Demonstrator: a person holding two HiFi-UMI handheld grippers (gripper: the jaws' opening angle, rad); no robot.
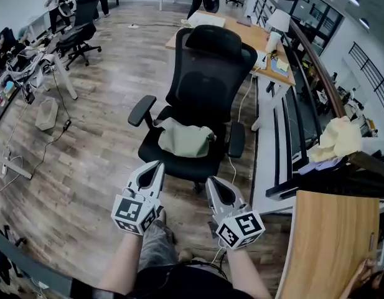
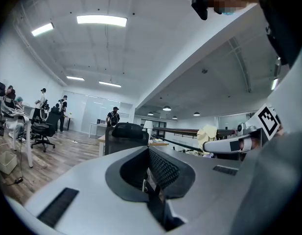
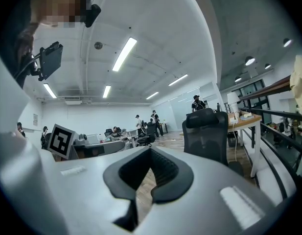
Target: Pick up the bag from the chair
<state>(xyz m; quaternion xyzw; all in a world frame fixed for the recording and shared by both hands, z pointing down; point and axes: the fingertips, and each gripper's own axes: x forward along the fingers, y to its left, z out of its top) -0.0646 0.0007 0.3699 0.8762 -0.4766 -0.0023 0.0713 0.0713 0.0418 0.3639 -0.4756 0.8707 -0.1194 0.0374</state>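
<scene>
Left claw (image 1: 157,166) and right claw (image 1: 211,181), both closed, empty, before bag (image 1: 185,139) on chair (image 1: 211,61).

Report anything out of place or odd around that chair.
The pale green bag lies slumped and crumpled on the seat of the black office chair, which faces away from the desk. A yellowish cloth is heaped loosely at the far right. Nothing looks spilled or broken.

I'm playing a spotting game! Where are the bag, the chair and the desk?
bag (image 1: 185,139): head view, middle of its pale green cloth.
chair (image 1: 207,80): head view, on the black backrest.
desk (image 1: 251,35): head view, a bare part of the wooden top.
</scene>
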